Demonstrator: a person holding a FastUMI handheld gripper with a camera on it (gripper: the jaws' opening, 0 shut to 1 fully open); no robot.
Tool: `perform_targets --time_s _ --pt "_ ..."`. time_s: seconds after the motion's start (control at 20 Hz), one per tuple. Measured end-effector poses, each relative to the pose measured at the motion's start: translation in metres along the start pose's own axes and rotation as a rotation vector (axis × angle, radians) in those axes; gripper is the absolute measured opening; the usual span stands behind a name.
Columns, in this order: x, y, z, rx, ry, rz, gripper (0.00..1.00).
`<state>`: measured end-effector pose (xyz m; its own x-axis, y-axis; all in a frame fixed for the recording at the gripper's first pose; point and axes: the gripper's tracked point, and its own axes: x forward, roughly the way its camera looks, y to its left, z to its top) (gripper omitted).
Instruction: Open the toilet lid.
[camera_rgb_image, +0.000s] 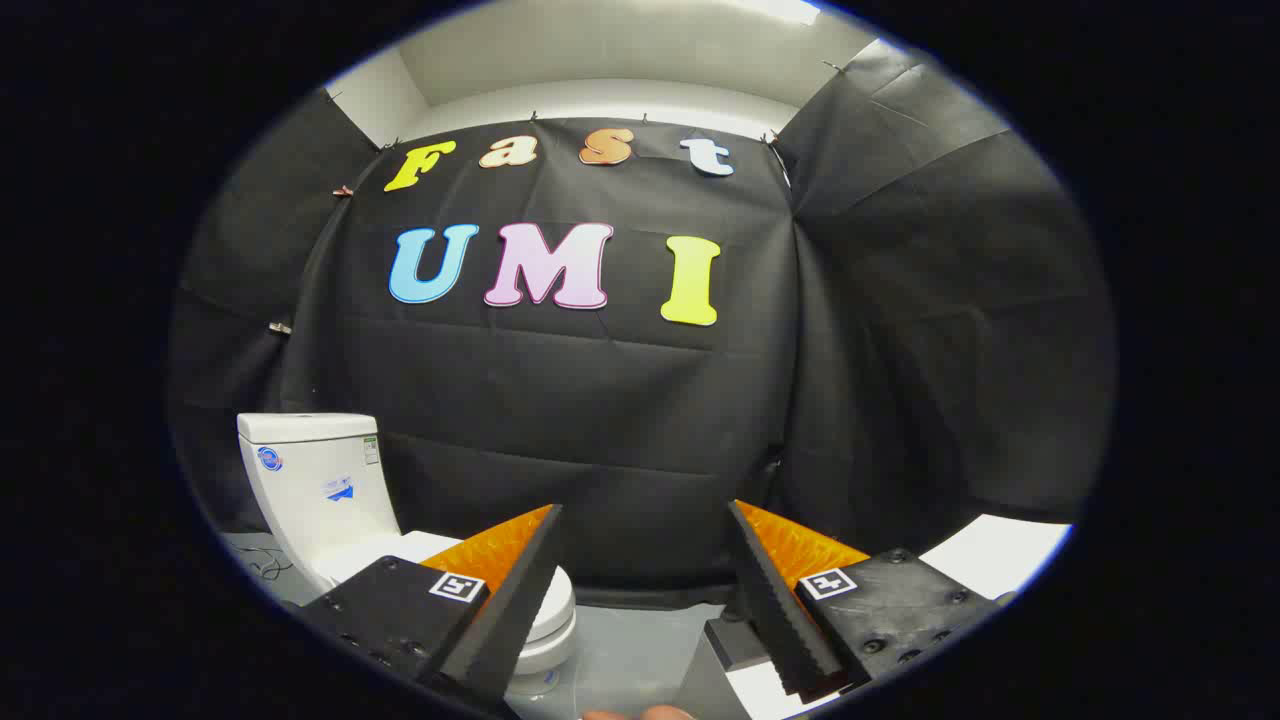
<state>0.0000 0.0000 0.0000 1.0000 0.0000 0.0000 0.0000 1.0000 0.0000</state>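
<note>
A white toilet stands ahead of me to the left, its tank upright against the black cloth wall. The lid lies down flat on the bowl, and my left finger covers much of it. My gripper is open, with a wide gap and nothing between its fingers. The left finger and the right finger are black with toothed inner faces and orange backs. The gripper is held above and short of the bowl, apart from the lid.
Grey floor runs between the fingers up to the cloth wall. A white surface lies to the right beyond the right finger. A thin cable lies on the floor beside the tank's base.
</note>
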Motion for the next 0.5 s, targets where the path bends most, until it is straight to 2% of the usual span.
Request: perform_targets --time_s 0.5 --pt "0.0013 0.0001 0.0003 -0.002 -0.003 0.001 0.98"
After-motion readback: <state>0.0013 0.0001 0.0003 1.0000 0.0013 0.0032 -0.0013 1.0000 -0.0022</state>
